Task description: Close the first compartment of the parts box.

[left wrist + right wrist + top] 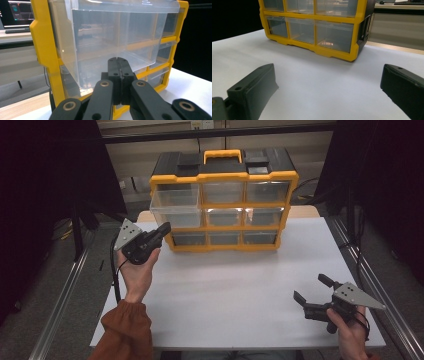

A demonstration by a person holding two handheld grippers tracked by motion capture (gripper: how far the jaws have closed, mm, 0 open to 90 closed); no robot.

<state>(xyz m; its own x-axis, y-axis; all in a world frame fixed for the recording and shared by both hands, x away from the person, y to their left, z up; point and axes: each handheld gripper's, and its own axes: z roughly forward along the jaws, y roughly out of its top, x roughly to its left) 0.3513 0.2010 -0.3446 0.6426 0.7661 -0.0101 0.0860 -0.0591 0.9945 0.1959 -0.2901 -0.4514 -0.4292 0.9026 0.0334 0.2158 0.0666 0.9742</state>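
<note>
Organizer (224, 200): one, with nine clear drawers; the top-left drawer (175, 206) is pulled out just ahead of the left gripper (164, 229), whose jaws are pressed together, empty. Right gripper (312, 289), jaws spread wide, holds nothing, well apart from it.

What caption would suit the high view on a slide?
Left hand-held gripper, shut, beside a pulled-out clear drawer of a yellow organiser; right hand-held gripper open above the white table.
</note>
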